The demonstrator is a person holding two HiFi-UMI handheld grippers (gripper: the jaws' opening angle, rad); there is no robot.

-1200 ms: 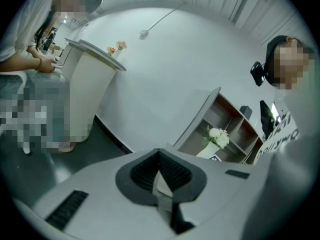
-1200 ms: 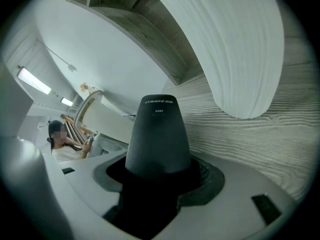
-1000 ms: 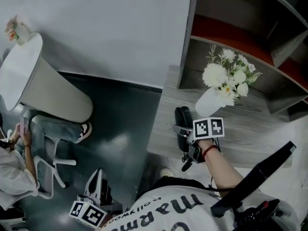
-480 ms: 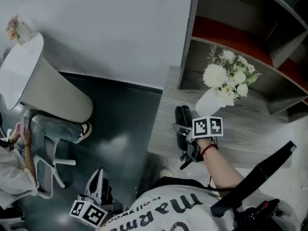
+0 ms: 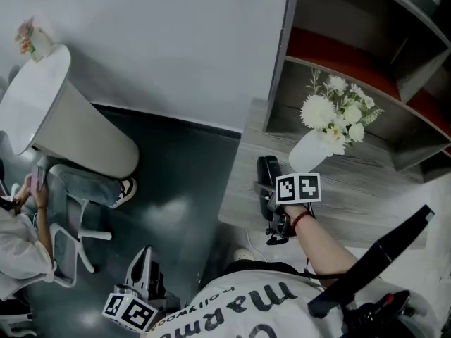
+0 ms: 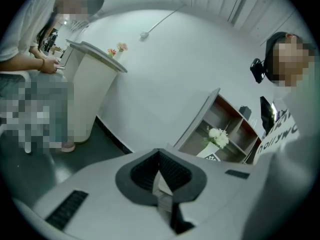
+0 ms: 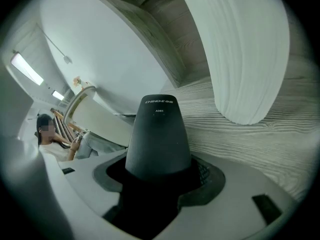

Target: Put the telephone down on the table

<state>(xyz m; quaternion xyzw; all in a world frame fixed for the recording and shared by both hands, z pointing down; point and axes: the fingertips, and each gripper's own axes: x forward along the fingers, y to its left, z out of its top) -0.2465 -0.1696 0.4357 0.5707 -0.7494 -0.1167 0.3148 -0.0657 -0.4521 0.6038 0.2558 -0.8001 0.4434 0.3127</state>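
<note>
The black telephone handset [image 5: 268, 180] lies lengthwise over the left part of the grey wooden table [image 5: 366, 199], just left of a white vase. My right gripper [image 5: 272, 197] is shut on its near end, with the marker cube above it. In the right gripper view the telephone [image 7: 159, 134] fills the space between the jaws and points away, low over the table [image 7: 240, 149]; I cannot tell whether it touches the wood. My left gripper [image 5: 138, 287] hangs low over the dark floor at the lower left, and in its own view the left gripper [image 6: 160, 176] is shut on nothing.
A white vase [image 5: 307, 153] of white flowers stands close to the right of the telephone, large in the right gripper view as the vase [image 7: 240, 49]. Behind it rises a shelf unit [image 5: 352, 55]. A black arm [image 5: 373, 259] crosses the lower right. A seated person [image 5: 21, 238] and white counter [image 5: 63, 118] are at the left.
My right gripper, still holding the telephone, has shifted slightly to the left over the table. The left gripper has stayed where it was.
</note>
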